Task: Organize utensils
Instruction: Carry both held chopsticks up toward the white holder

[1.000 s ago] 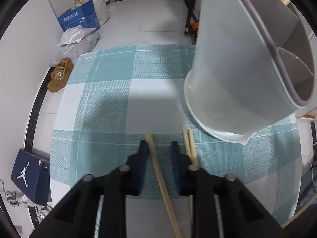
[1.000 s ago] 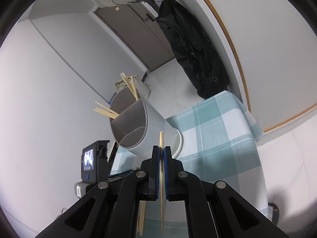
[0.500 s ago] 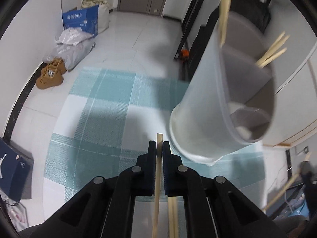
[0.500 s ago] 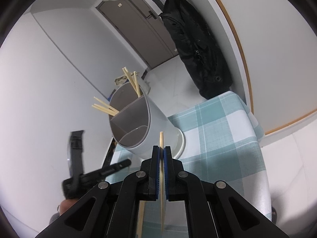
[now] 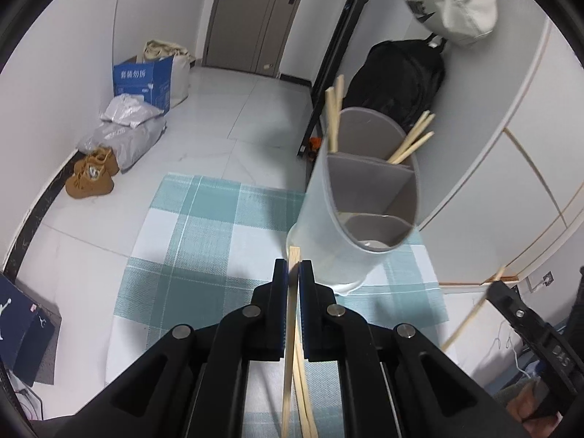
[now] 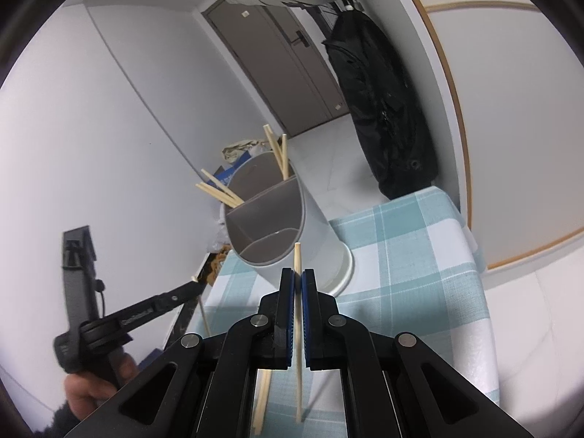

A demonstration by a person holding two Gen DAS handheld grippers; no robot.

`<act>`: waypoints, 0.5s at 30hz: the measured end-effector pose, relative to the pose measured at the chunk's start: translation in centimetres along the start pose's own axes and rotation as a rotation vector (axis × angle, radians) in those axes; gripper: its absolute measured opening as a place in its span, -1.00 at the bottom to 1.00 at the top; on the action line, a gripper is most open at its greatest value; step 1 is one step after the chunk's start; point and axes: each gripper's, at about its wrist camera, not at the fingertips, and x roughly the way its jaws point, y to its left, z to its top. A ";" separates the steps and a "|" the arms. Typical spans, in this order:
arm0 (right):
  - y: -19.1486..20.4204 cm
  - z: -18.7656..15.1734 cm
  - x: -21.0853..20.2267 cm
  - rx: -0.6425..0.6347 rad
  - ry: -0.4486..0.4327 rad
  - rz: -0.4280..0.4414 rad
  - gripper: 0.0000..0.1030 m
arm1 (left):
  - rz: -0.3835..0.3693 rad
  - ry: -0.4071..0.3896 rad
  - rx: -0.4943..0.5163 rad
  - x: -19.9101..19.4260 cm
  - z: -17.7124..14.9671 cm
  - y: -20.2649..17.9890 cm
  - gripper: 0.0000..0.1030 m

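My left tongs (image 5: 291, 278) pinch one chopstick (image 5: 290, 332); my right tongs (image 6: 298, 281) pinch another chopstick (image 6: 298, 314), both near the divided holder (image 5: 359, 197).

Divided white holder (image 5: 328, 233) upright, 4 chopsticks (image 5: 410, 144) inside.

Teal-and-white checked cloth (image 5: 189, 233) over bench. Blue cardboard box (image 5: 143, 80) against far wall, cream bag (image 5: 164, 49) stuffed behind it. Grey plastic parcels (image 5: 124, 127) piled on floor just in front of box. Tan shoes (image 5: 91, 177) beside parcels, near skirting. Dark blue shoebox (image 5: 18, 325) at lower left. Grey-brown door (image 5: 255, 14) at far end. Black backpack (image 5: 398, 80) hanging at right, pale cap (image 5: 452, 0) above it.
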 end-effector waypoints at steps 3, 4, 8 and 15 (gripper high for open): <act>0.6 -0.2 -0.2 -0.029 -0.007 -0.002 -0.94 | -0.004 -0.019 0.030 -0.9 -0.1 -0.6 -0.96; 0.9 -0.4 -0.3 -0.043 -0.009 -0.005 -0.94 | -0.011 -0.017 0.027 -1.1 -0.1 -0.6 -0.96; 1.9 -0.8 -0.7 -0.089 -0.016 0.000 -0.94 | -0.017 -0.019 0.033 -2.0 -0.3 -0.8 -0.97; 4.2 -1.6 -1.6 -0.191 -0.050 0.016 -0.94 | -0.014 -0.044 0.089 -3.8 -0.3 -1.8 -0.97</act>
